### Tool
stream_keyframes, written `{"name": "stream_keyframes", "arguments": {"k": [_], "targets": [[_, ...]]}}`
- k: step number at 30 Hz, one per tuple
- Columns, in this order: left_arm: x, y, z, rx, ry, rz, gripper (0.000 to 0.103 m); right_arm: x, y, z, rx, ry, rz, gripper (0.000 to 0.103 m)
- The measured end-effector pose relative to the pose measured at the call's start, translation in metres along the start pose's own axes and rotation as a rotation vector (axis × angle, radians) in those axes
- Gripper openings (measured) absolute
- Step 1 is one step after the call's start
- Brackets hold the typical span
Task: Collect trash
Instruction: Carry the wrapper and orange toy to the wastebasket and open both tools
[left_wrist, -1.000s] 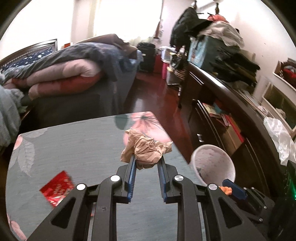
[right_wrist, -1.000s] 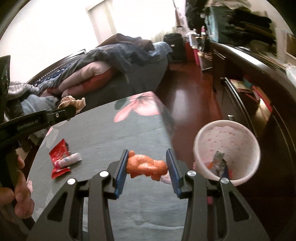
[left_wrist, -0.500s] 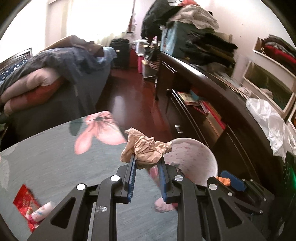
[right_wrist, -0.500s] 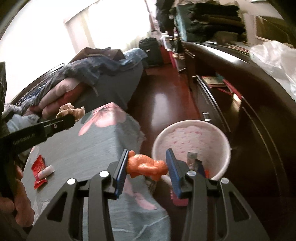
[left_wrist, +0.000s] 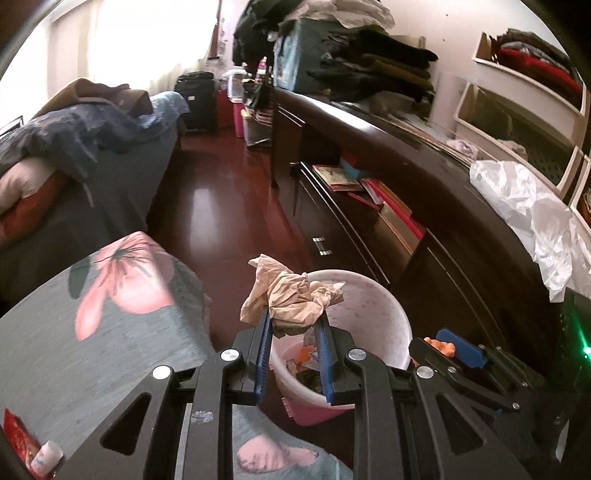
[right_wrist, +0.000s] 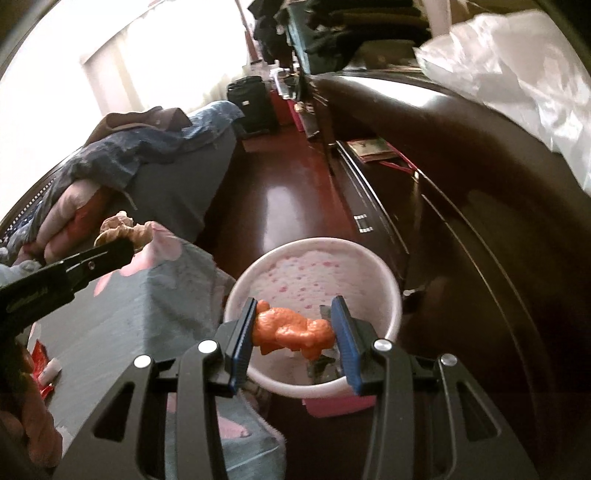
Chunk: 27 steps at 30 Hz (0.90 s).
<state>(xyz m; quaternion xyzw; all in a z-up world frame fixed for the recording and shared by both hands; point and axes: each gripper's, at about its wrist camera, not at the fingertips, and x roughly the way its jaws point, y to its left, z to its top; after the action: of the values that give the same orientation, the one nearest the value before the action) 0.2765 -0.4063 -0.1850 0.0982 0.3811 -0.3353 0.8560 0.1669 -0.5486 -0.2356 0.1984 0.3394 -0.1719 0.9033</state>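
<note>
bed (left_wrist: 92, 192) with piled bedding (left_wrist: 74, 136), dark dresser (left_wrist: 424, 206), black suitcase (left_wrist: 195, 101)

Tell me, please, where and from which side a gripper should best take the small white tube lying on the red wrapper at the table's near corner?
Probably across the middle of the white tube, coming from above. It lies flat on the red wrapper on the table, so only its long sides seem free for the jaws. Closing across its narrow width should avoid catching the wrapper too.

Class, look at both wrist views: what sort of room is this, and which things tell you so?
Most likely a lived-in bedroom: a bed piled with folded quilts and a blue duvet, a long dark wooden dresser stacked with folded clothes, and a black suitcase by the bright window.
</note>
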Motion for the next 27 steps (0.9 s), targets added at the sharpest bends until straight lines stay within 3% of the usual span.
{"name": "stream_keyframes", "arguments": {"k": [14,23,27], "targets": [[0.061,-0.028,0.010,0.052,0.072,-0.042,0.023,0.044,-0.030,0.004,0.035,0.023,-0.077,0.042],[0.097,-0.025,0.007,0.045,0.145,-0.040,0.026,0.076,-0.026,0.004,0.002,0.041,-0.119,0.043],[0.106,-0.021,0.005,0.035,0.171,-0.037,0.031,0.085,-0.025,0.002,-0.011,0.035,-0.156,0.060]]}}
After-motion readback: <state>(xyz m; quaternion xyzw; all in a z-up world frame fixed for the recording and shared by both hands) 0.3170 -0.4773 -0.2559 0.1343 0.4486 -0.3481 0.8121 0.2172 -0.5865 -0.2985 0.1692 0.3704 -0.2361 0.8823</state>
